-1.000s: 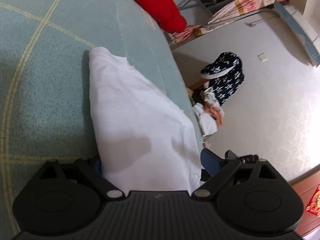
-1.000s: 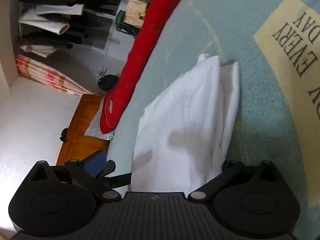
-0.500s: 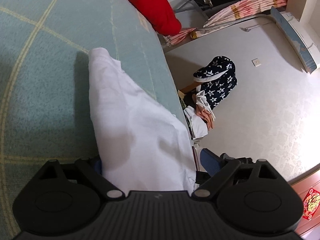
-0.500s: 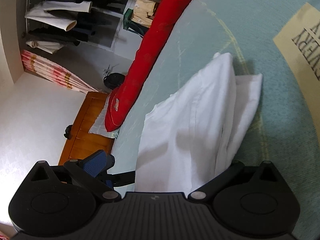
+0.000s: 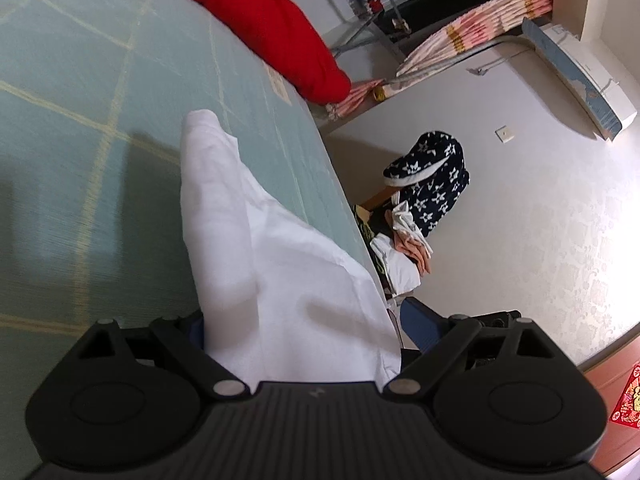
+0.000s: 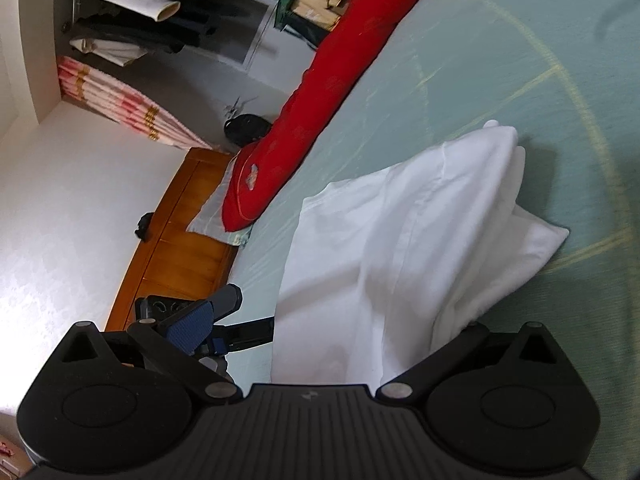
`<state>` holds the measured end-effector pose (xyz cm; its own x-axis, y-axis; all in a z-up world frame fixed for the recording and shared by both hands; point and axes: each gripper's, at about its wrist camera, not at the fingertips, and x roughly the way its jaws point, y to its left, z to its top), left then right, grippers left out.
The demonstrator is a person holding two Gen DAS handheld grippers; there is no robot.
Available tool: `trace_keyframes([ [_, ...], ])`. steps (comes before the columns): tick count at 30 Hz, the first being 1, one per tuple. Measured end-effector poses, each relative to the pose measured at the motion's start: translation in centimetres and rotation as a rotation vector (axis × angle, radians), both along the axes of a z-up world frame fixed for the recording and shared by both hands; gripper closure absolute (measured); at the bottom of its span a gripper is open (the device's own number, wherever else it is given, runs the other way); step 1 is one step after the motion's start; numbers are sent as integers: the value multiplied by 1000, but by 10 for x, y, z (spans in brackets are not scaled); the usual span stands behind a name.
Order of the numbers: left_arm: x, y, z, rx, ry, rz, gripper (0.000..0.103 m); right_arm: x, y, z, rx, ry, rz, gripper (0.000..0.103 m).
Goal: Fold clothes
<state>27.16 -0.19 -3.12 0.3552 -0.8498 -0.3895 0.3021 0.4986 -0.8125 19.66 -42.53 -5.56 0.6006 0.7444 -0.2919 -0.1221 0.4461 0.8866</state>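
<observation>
Both grippers (image 5: 304, 320) (image 6: 328, 328) splay wide with white garment (image 5: 280, 264) draped between; grip unclear; bed (image 5: 80, 160) below

We see a plain white garment (image 5: 288, 264) on a pale green bedspread (image 5: 80, 128) crossed by thin yellow lines. Along its far edge lies a bright red pillow (image 5: 260, 20). On the cream floor (image 5: 540, 220) sits navy cloth (image 5: 432, 176) with white stars, and the headboard (image 6: 180, 232) is orange-brown wood.

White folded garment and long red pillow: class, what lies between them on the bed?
Only bare pale green bedcover separates the white folded garment from the long red pillow, shown in both wrist views.
</observation>
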Motion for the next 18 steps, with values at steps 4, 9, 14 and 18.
trace_keyframes([
  [4,-9,24,10,6,-20,35,12,5,26,9,-6,-6,36,0],
  [9,-21,63,22,8,-47,87,12,14,65,21,-14,-13,87,0],
  [14,-33,106,32,15,-66,143,12,27,107,31,-14,-19,134,0],
  [18,-39,145,38,31,-73,190,12,40,146,39,-13,-23,174,0],
])
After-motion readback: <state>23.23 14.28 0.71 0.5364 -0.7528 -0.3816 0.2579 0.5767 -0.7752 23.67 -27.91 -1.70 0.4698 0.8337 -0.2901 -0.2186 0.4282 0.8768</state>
